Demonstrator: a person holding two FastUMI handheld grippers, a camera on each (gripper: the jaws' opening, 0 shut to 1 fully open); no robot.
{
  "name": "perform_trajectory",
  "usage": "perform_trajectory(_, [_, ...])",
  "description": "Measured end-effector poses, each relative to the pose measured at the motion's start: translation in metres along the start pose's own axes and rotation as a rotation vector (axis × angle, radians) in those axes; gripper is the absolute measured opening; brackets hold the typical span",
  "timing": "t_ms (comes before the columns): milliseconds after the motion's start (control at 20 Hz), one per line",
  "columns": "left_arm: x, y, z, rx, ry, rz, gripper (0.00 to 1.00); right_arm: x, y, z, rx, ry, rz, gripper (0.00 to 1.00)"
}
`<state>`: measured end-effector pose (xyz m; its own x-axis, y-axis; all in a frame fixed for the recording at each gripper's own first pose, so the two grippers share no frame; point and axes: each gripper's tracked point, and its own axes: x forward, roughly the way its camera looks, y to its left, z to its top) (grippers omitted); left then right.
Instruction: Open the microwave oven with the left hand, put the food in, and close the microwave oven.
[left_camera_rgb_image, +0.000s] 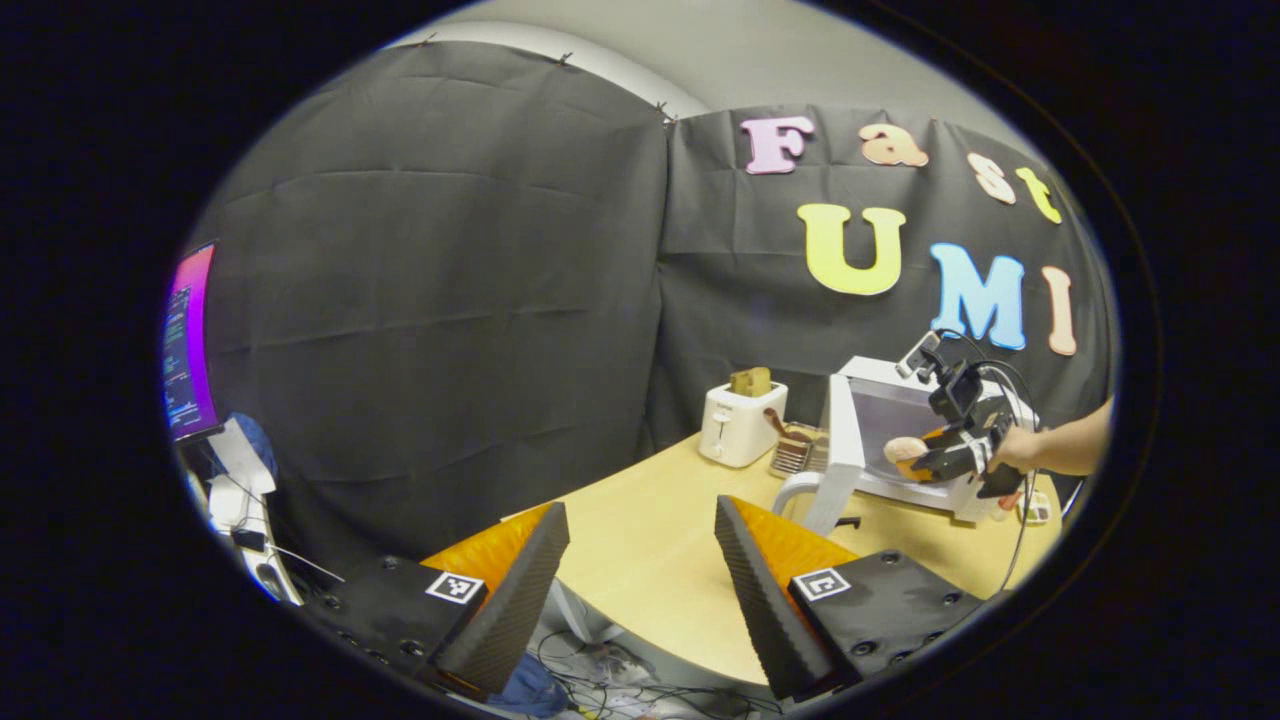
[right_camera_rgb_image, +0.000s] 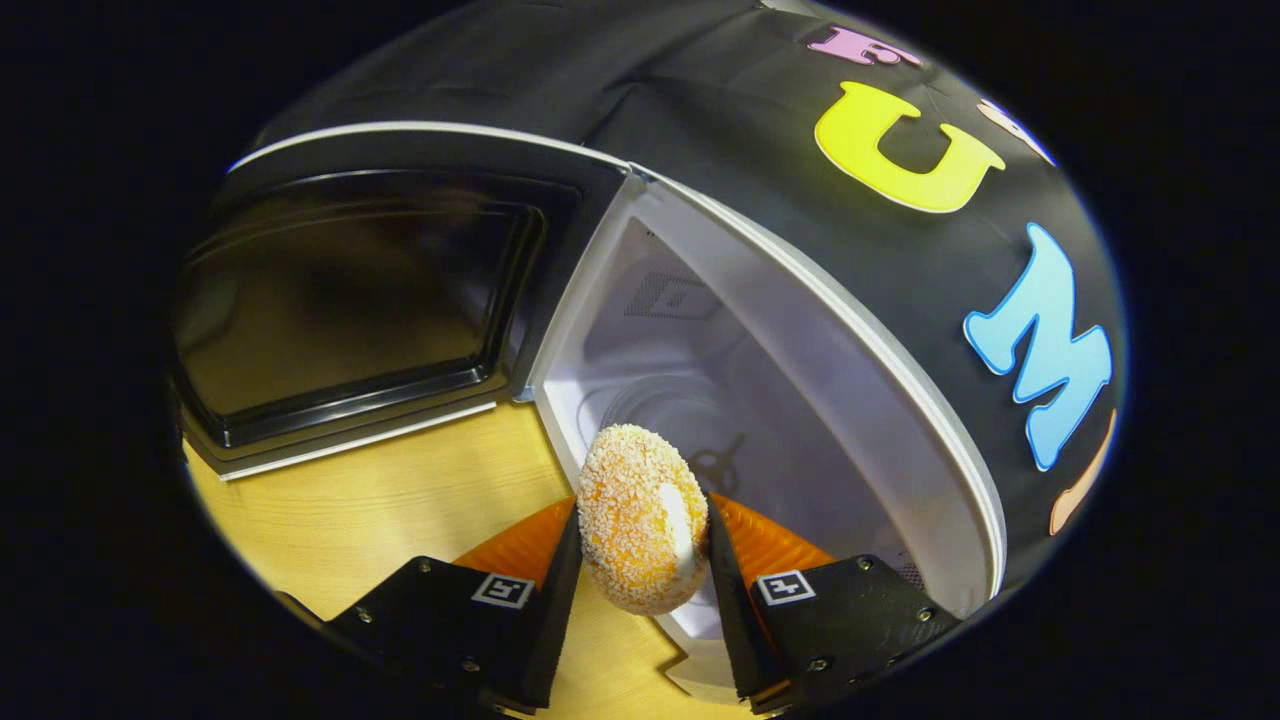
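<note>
The white microwave oven (left_camera_rgb_image: 880, 400) stands at the far right of the wooden table (left_camera_rgb_image: 650, 560), its door (left_camera_rgb_image: 838, 455) swung open. In the right gripper view the open cavity (right_camera_rgb_image: 720, 400) lies straight ahead, the dark-windowed door (right_camera_rgb_image: 350, 300) to its left. My right gripper (right_camera_rgb_image: 640, 560) is shut on a round sugar-coated doughnut (right_camera_rgb_image: 640, 520), held on edge just at the cavity's mouth. In the left gripper view, that gripper (left_camera_rgb_image: 925, 462) and a person's hand (left_camera_rgb_image: 1020, 450) hold the doughnut (left_camera_rgb_image: 905, 452) at the opening. My left gripper (left_camera_rgb_image: 640, 580) is open, empty, over the table's near edge.
A white toaster (left_camera_rgb_image: 740, 422) with toast in its slot stands left of the microwave, a small rack (left_camera_rgb_image: 797, 452) between them. A lit monitor (left_camera_rgb_image: 188, 345) and cables sit off the table at the far left. A glass turntable (right_camera_rgb_image: 680, 415) lies inside the cavity.
</note>
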<state>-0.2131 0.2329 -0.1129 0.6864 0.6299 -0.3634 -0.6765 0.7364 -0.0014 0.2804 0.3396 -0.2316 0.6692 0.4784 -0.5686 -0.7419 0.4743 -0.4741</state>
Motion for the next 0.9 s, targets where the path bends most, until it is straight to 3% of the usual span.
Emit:
perform_trajectory(350, [0.001, 0.006, -0.007, 0.002, 0.031, 0.047, 0.97, 0.04, -0.003, -0.007, -0.035, 0.007, -0.044, 0.66])
perform_trajectory(700, [0.009, 0.0, 0.0, 0.031, 0.031, 0.051, 0.95, 0.059, -0.016, -0.006, -0.011, 0.006, -0.096, 0.75])
perform_trajectory(750, [0.01, -0.001, 0.0, 0.031, 0.029, 0.049, 0.95, 0.058, -0.018, -0.005, -0.024, 0.003, -0.109, 0.79])
perform_trajectory(850, [0.011, -0.005, 0.0, 0.03, 0.026, 0.04, 0.95, 0.053, -0.019, -0.003, -0.042, -0.012, -0.112, 0.95])
perform_trajectory(900, [0.012, -0.006, -0.001, 0.03, 0.025, 0.034, 0.96, 0.049, -0.02, -0.002, -0.046, -0.015, -0.115, 0.97])
